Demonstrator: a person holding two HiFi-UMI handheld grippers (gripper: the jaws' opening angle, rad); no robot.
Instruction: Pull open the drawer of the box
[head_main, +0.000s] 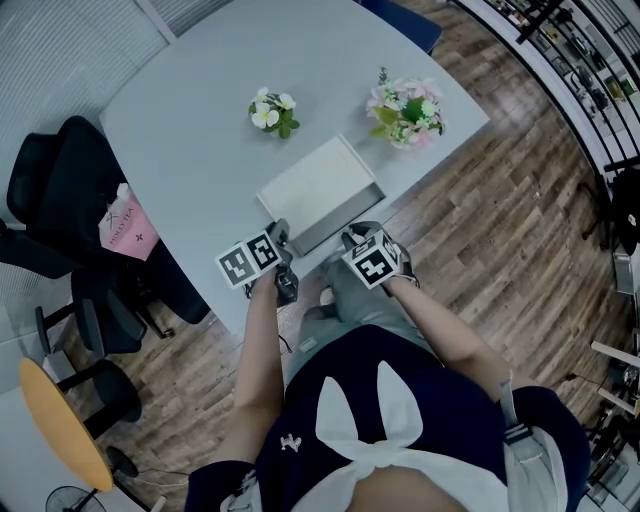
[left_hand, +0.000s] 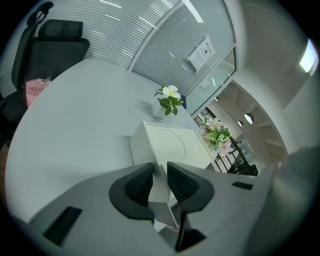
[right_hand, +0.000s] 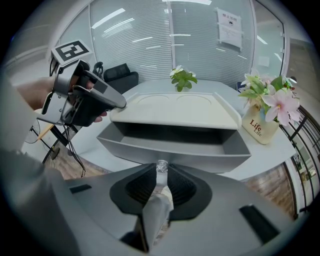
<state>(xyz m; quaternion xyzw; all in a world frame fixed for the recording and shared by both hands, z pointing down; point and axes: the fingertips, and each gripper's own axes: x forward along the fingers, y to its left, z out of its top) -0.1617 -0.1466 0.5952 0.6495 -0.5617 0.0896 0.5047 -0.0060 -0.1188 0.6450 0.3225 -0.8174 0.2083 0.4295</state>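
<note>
Far left: black chair (head_main: 60, 190) with a pink bag (head_main: 127, 228) on it, not part of the task. Left gripper (left_hand: 160, 173) is clenched on the near left corner of the white box (head_main: 318, 185), box wall pinched between the pads, looks like bracing. The box sits at the near edge of the grey table (head_main: 190, 130). Its drawer (right_hand: 172, 150) is already slid out toward the person, inside looks empty. Right gripper (right_hand: 161, 172) is grasping the small clear knob (right_hand: 161, 166) on the drawer front. Small white flower (head_main: 272, 110) and pink bouquet (head_main: 407, 108) stand behind the box, apart from it. Step: the pull, seems well along. Next: draw the knob straight back and level, keep the left clamp firm so the box doesn't slide off the edge
</note>
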